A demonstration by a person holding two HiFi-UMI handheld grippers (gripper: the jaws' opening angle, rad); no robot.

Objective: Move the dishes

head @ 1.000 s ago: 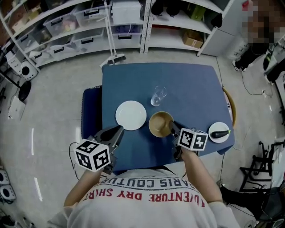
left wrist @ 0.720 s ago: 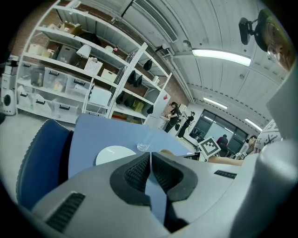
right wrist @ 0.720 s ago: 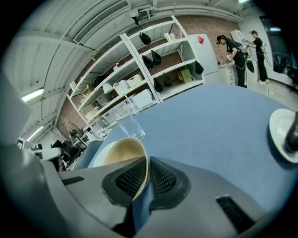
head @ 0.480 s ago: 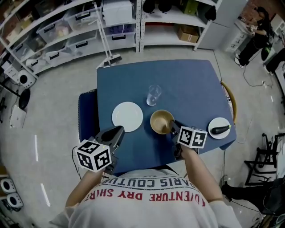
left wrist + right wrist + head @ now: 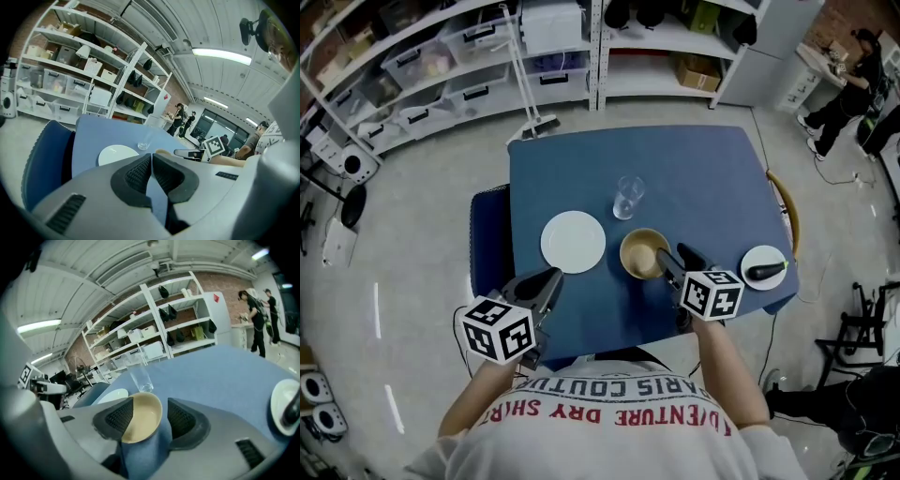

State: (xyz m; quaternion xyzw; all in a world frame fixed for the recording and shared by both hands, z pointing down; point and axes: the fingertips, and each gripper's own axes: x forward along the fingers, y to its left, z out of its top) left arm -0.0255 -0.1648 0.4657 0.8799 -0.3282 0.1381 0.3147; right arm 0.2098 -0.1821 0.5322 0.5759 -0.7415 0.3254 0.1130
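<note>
A tan bowl [image 5: 642, 253] sits on the blue table [image 5: 694, 178], with a white plate [image 5: 573, 241] to its left and a clear glass [image 5: 628, 197] behind it. My right gripper [image 5: 677, 261] is open at the bowl's near right rim. In the right gripper view the bowl [image 5: 143, 420] shows in the gap between the jaws of that gripper [image 5: 149, 414], and I cannot tell whether they touch it. My left gripper [image 5: 551, 276] hovers at the table's near left edge, short of the plate [image 5: 117, 153]. In its own view the left gripper [image 5: 151, 158] is shut on nothing.
A small white plate [image 5: 763, 267] holding a dark object sits at the table's right corner. A blue chair [image 5: 492, 234] stands against the table's left side. Shelving with bins [image 5: 469, 56] lines the far wall. People stand at the far right [image 5: 853, 66].
The right gripper's jaws have spread apart at the bowl's right rim, and its cube sits slightly lower and to the right. The left gripper has stayed put.
</note>
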